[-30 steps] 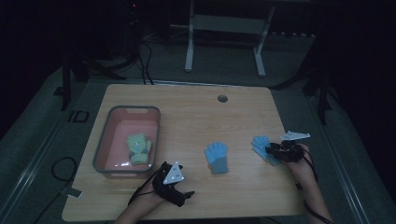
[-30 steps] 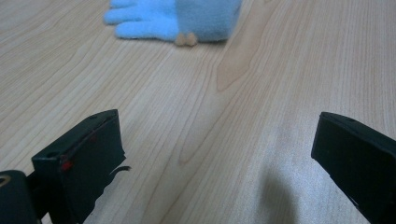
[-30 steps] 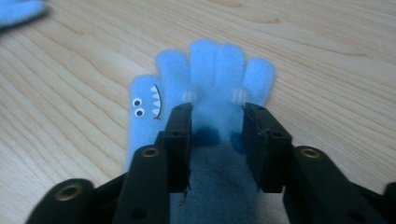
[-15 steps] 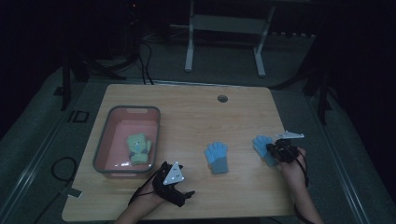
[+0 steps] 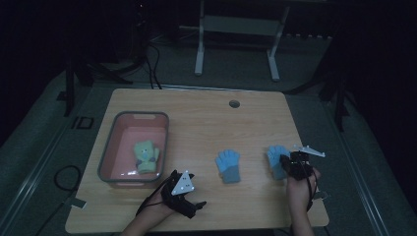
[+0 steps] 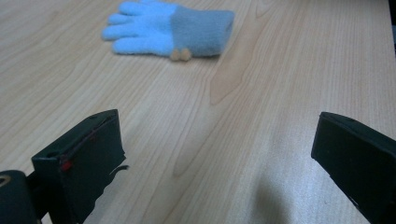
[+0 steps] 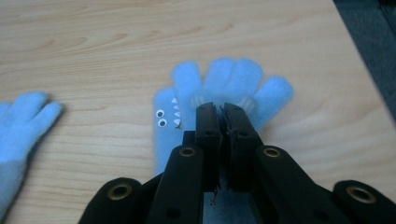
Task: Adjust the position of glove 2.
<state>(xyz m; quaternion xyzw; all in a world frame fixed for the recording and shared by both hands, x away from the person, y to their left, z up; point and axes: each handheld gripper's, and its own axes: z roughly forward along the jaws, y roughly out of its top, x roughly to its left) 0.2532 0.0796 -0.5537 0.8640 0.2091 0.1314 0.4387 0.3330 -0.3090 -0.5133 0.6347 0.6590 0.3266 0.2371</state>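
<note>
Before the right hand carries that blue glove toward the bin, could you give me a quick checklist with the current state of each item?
1. Right gripper shut on the blue glove with the eyes: ok, jaws pinched together over its fabric.
2. Glove lifted off the table: cannot tell.
3. Second blue glove out of the grip: ok, it lies apart, nearer the bin.
4. Pink bin has room: ok, one green glove lies in it.
5. Left gripper out of the path: not ok, it rests open near the bin's corner.
</note>
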